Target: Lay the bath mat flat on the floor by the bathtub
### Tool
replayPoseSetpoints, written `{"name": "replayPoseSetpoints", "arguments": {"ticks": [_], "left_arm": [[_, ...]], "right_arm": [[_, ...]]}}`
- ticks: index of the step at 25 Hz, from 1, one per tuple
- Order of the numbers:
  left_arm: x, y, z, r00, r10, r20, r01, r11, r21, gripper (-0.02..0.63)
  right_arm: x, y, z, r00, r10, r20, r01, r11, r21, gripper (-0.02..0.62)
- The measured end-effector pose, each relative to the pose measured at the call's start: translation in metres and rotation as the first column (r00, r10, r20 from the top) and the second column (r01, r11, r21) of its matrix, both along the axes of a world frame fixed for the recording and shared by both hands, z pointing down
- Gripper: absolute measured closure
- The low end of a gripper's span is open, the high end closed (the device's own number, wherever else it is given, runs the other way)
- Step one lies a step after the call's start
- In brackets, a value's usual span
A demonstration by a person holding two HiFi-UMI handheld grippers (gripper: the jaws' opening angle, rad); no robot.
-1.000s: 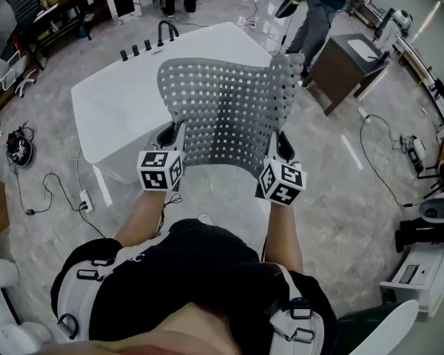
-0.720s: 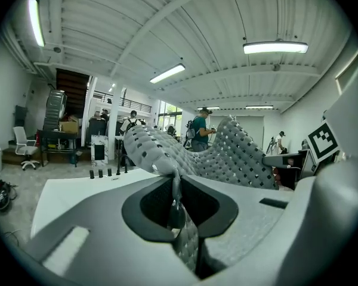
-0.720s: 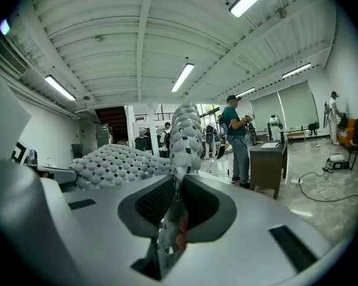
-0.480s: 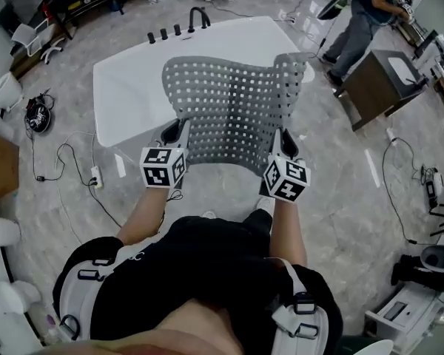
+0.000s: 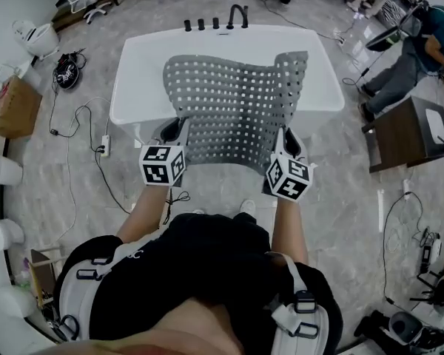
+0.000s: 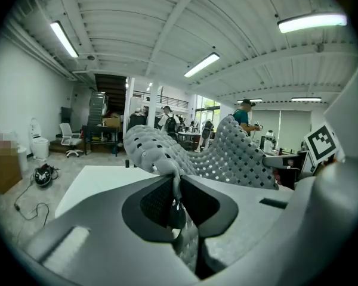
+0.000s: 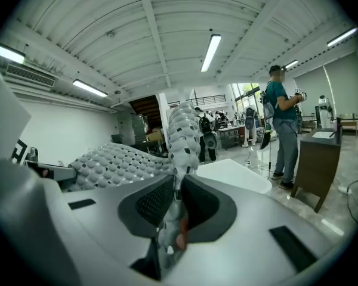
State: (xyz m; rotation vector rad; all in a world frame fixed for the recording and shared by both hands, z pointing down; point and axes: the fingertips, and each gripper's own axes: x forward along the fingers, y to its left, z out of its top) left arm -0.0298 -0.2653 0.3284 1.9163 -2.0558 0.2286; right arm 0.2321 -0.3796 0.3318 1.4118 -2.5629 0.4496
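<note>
Head view, nearest first: the wearer's black shirt [image 5: 200, 272] fills the lower frame, with both forearms reaching forward; each hand carries a gripper with a marker cube. The left gripper [image 5: 175, 129] is clenched on the near left corner of the bath mat [image 5: 237, 102]; the right gripper [image 5: 288, 140] grasps the near right corner in the same way.

Left gripper view: the two dark pads pinch a fold of the grey mat's edge, and the perforated sheet rises beyond them. Right gripper view: the jaws are closed on the mat's edge, which stands up just past the fingertips.

The bath mat is grey and dotted with square holes; it is held in the air, stretched between the two grippers. It sags in the middle and its far right corner curls upward; it is wholly clear of the floor [image 5: 348, 205].

Seen from above, the mat hangs over the white bathtub [image 5: 137, 87], which stands crosswise just ahead of the wearer's shoes [image 5: 247, 207]. A black faucet [image 5: 238, 15] and three black knobs [image 5: 201, 24] sit on the tub's far rim.

To the left of the tub a power strip [image 5: 103, 146] lies on the marbled floor; to the right stands a brown cabinet [image 5: 403, 135], with a person in a teal top [image 5: 414, 58] beyond it.
</note>
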Motion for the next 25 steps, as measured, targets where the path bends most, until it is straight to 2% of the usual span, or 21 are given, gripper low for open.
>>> {"name": "replayPoseSetpoints", "arguments": {"ticks": [5, 11, 15, 19, 25], "left_arm": [[0.002, -0.01, 0.016, 0.99, -0.103, -0.097, 0.098, 0.994, -0.054, 0.569], [-0.007, 0.008, 0.041, 0.972, -0.212, -0.101, 0.198, 0.971, -0.13, 0.569], [-0.027, 0.027, 0.065, 0.961, -0.255, -0.11, 0.231, 0.953, -0.194, 0.569], [-0.037, 0.043, 0.089, 0.947, -0.299, -0.117, 0.261, 0.929, -0.263, 0.569], [-0.039, 0.05, 0.161, 0.952, -0.285, -0.115, 0.222, 0.896, -0.385, 0.569]], "right_arm": [[0.002, -0.039, 0.019, 0.997, -0.075, 0.001, 0.075, 0.995, -0.067, 0.545], [-0.019, -0.051, 0.046, 0.982, -0.187, -0.018, 0.182, 0.973, -0.141, 0.545], [-0.038, -0.041, 0.069, 0.972, -0.234, -0.034, 0.223, 0.956, -0.193, 0.545], [-0.044, -0.031, 0.103, 0.967, -0.253, -0.035, 0.233, 0.929, -0.287, 0.543], [-0.043, -0.014, 0.178, 0.966, -0.247, -0.074, 0.193, 0.884, -0.425, 0.543]]}}
